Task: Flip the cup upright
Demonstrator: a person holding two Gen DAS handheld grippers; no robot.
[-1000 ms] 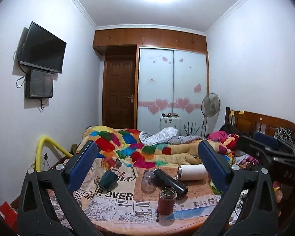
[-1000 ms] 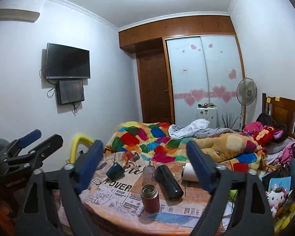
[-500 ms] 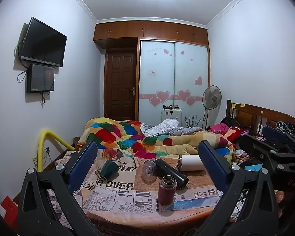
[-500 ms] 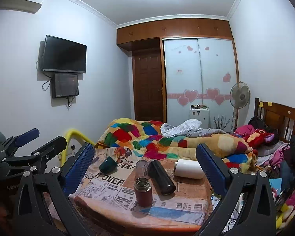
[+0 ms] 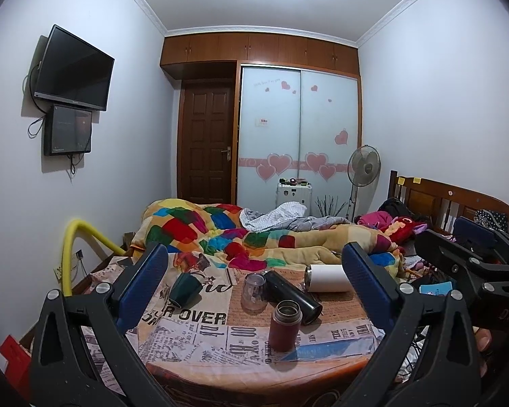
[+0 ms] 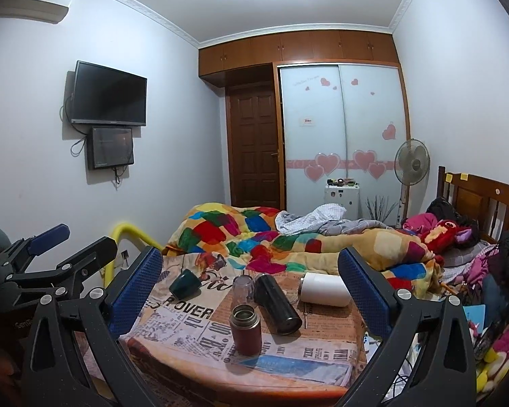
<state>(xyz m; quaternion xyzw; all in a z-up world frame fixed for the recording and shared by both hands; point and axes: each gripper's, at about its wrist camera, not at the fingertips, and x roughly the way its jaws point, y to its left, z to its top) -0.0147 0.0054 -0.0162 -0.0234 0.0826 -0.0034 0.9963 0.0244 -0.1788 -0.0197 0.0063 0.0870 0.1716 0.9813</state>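
Both claws hang short of the worktop's (image 5: 186, 349) near edge, spread wide and gripping nothing: the left claw (image 5: 254, 285) frames the whole group of vessels, and the right claw (image 6: 251, 285) does the same from a little further right.

Toward the left edge, the dark green cup (image 5: 185, 288) lies on its side, mouth turned to the near-left, with bare newsprint cloth around it. In the middle a clear glass (image 5: 253, 292) stands just beside a black flask (image 5: 292, 296) lying flat. In front of them, nearer the front edge, a maroon thermos (image 5: 285, 325) stands upright and open-topped. A white tumbler (image 5: 327, 277) lies on its side at the far right corner. A patchwork quilt (image 5: 254, 237) crowds the worktop's far edge.

Compared with half a second ago, both views sit slightly closer and lower, so the cup and its neighbours appear a little larger; nothing on the worktop has shifted.
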